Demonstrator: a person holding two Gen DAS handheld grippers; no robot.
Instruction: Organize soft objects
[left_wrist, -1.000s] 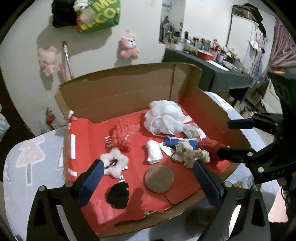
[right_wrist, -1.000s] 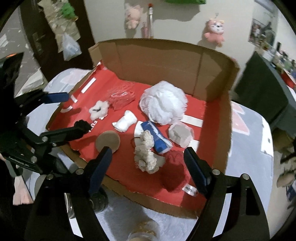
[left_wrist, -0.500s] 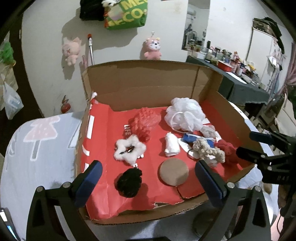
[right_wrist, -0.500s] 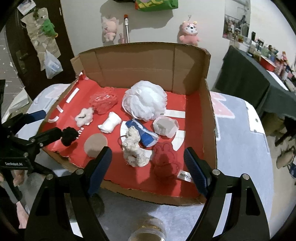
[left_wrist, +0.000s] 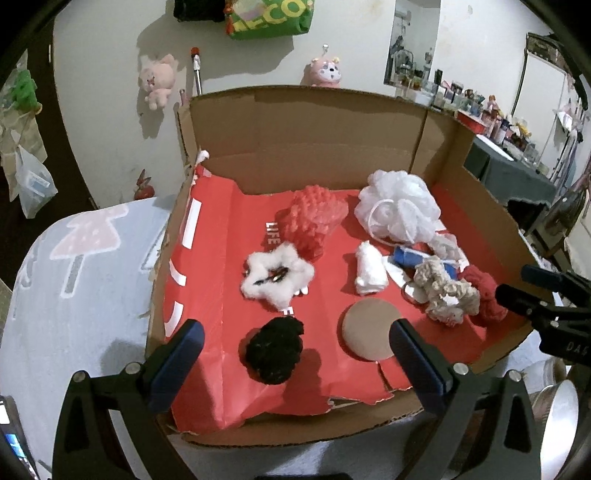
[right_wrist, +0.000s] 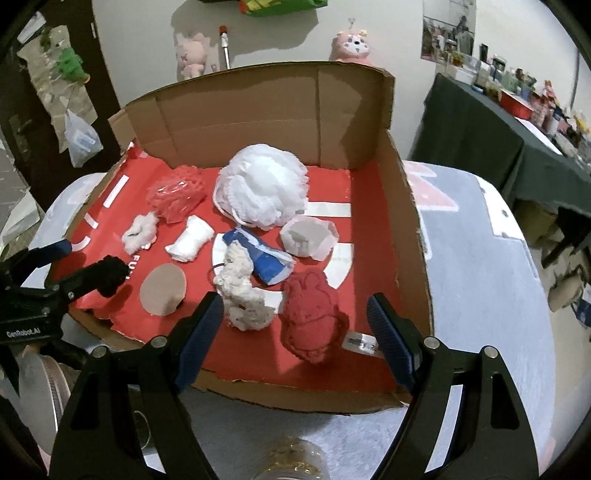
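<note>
1. Red paper lines the open cardboard box (left_wrist: 317, 147) on the table (left_wrist: 74, 295), and the soft things lie scattered across it: a white mesh bath pouf (left_wrist: 399, 206) at the back, a red knobbly sponge (left_wrist: 314, 221), a white fluffy star clip (left_wrist: 277, 275), a black pom-pom (left_wrist: 273, 350), a tan round pad (left_wrist: 369, 334), a cream knotted rope (right_wrist: 242, 291) and a red plush bunny (right_wrist: 312, 317).
2. Left claw (left_wrist: 291, 365) stands wide and empty, at the near edge over the black pom-pom.
3. Right claw (right_wrist: 295, 332) is also wide and empty, with the red plush bunny between its fingers.
4. Judging by this, no item is picked yet; the step is choosing and approaching.
5. Next likely calls for lowering one claw around the nearest item and closing gently.
</note>
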